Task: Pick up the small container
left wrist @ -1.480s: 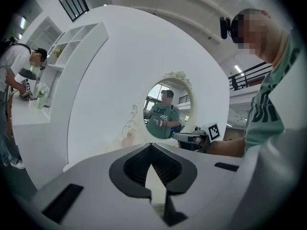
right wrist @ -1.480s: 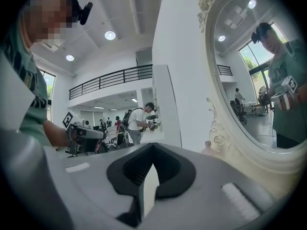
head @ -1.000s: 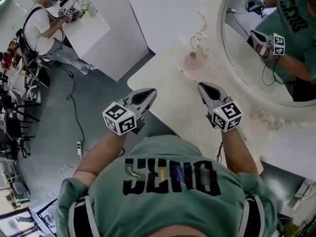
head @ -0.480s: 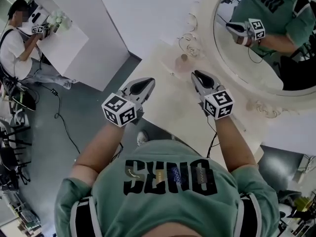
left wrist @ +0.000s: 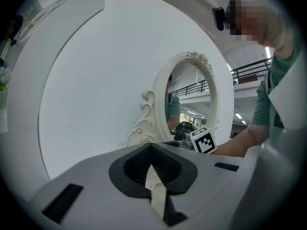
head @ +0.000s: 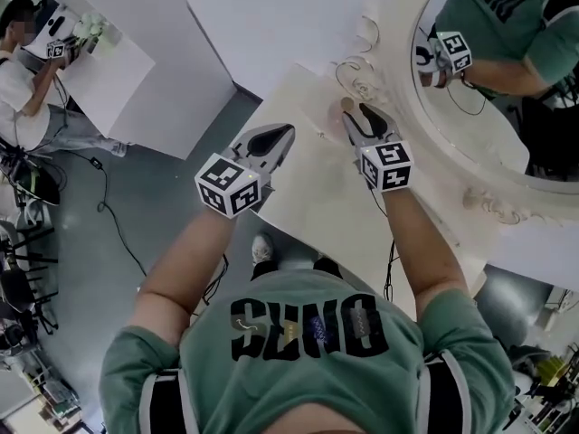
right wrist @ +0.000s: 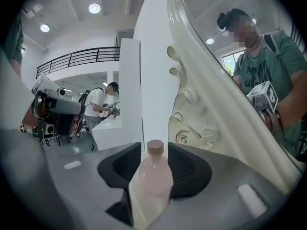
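The small container is a pale pink bottle (right wrist: 154, 176) with a tan cap, standing on the cream table (head: 317, 197) at the foot of the ornate mirror frame (head: 425, 152). My right gripper (right wrist: 154, 147) has just been opening its jaws, and they now stand open on either side of the bottle without gripping it. In the head view the bottle (head: 346, 105) shows just past the right gripper (head: 355, 114). My left gripper (head: 288, 132) hovers shut over the table's left part, holding nothing. Its tips (left wrist: 151, 146) meet in the left gripper view.
The big oval mirror (head: 488, 70) rises right behind the bottle, and its carved frame (right wrist: 201, 104) lies close on the right jaw's side. The table's left edge drops to a grey floor (head: 136, 206). Another person sits at a white counter (head: 118, 80) far to the left.
Both grippers have moved forward toward the mirror. The right one has come up to the pink bottle and its jaws have gone from shut to open around it.
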### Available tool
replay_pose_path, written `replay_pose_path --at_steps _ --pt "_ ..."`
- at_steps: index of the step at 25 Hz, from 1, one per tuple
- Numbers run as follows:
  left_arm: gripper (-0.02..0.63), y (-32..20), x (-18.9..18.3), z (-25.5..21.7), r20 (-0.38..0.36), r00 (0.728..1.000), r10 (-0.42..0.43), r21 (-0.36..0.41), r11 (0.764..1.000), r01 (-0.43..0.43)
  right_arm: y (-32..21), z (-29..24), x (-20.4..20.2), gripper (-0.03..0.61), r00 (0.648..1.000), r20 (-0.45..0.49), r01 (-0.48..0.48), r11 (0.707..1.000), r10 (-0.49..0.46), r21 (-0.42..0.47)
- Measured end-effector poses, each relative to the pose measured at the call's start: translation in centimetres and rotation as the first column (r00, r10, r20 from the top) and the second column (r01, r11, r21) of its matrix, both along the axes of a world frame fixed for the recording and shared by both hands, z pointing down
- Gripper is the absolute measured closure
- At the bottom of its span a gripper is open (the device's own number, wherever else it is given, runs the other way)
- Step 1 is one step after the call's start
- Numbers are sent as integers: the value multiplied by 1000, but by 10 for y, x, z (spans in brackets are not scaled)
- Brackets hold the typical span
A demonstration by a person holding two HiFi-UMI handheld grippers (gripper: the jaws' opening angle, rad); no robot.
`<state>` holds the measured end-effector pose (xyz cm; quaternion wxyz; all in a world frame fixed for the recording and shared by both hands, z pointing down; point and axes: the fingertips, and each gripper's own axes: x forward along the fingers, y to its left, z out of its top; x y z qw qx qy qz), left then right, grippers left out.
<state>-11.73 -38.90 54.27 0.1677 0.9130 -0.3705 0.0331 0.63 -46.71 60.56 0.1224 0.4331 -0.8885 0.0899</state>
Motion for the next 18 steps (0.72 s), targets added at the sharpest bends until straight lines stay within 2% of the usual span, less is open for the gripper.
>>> replay_pose_path --at_steps 5,14,17,18 --pt "611 -14 7 10 -13 1000 11 -2 1000 -11 -13 21 -11 385 999 -33 5 1000 -6 -5" --pt "611 -18 10 28 -23 1000 17 -14 1000 -17 -27 33 -23 379 999 -35 -9 1000 10 14" --pt "611 -19 10 33 -25 1000 13 -20 1000 -13 -33 31 -25 386 999 -32 -12 999 13 36" --pt "611 -20 10 34 -25 1000 12 -22 1000 -13 -34 29 -25 418 1000 -29 -8 999 9 39"
